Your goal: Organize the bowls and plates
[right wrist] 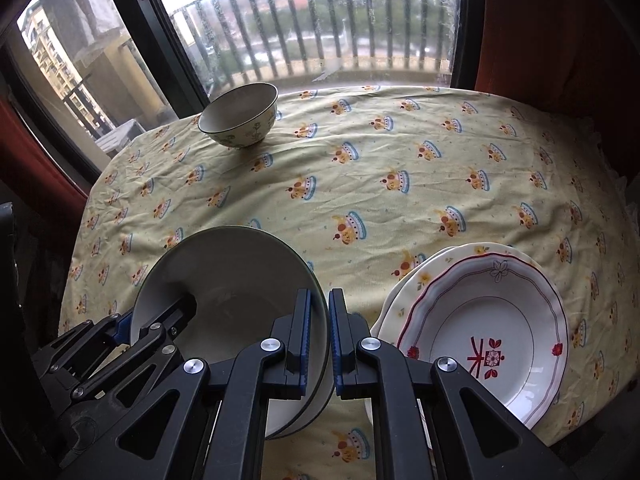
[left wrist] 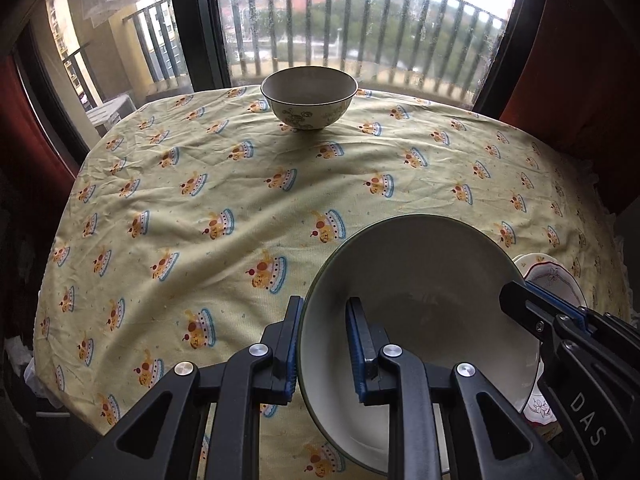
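A large pale bowl with a dark green rim hangs between both grippers over the near side of the table. My left gripper is shut on its left rim, one finger inside and one outside. My right gripper is shut on the opposite rim in the same way, and it shows in the left wrist view as the right gripper. The left gripper appears at the bowl's left edge. A small flower-patterned bowl stands upright at the far edge. Two stacked plates lie to the bowl's right.
A yellow patterned tablecloth covers the round table. Behind it a window looks onto balcony railings. Red curtains hang on both sides. The top plate is white with a red scalloped rim; the one under it is cream.
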Tool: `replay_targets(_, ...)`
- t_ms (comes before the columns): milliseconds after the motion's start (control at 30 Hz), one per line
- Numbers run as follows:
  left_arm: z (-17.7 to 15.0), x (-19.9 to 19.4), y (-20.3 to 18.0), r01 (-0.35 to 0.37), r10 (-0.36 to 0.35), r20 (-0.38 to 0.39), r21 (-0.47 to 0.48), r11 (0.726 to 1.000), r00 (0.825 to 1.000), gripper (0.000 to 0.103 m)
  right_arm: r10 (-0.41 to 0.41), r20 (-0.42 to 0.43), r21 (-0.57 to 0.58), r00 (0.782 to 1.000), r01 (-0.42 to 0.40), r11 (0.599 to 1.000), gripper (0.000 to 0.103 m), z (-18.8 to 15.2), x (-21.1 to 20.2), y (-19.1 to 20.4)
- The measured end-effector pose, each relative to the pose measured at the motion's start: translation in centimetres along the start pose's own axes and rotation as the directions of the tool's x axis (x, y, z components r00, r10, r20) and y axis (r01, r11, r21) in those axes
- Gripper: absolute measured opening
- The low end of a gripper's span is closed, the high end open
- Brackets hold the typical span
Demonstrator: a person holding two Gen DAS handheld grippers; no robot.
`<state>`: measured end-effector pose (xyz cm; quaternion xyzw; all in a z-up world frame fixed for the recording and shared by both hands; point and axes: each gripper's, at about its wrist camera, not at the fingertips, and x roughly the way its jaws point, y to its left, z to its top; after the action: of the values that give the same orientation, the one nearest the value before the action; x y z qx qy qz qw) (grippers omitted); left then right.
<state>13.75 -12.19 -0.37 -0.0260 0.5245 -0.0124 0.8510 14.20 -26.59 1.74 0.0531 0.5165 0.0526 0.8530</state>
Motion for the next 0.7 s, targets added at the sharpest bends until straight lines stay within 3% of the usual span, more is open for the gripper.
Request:
replay_targets(400,-2.0,2.1,0.3,-0.035,0.033,-0.075,-0.024,0.999,0.997,0.019,0.007,-0.057,-0.027,0.998,-0.008,1.0,0.012,-1.5,2.0,-0.1)
replay_targets(700,-2.3,2.8,-0.4,-0.06,0.061,-0.059,0.017,0.998,0.996,0.019,-0.003,-0.057,-0.024,0.998,0.002,1.0,0.012,-1.9,2.9,-0.3)
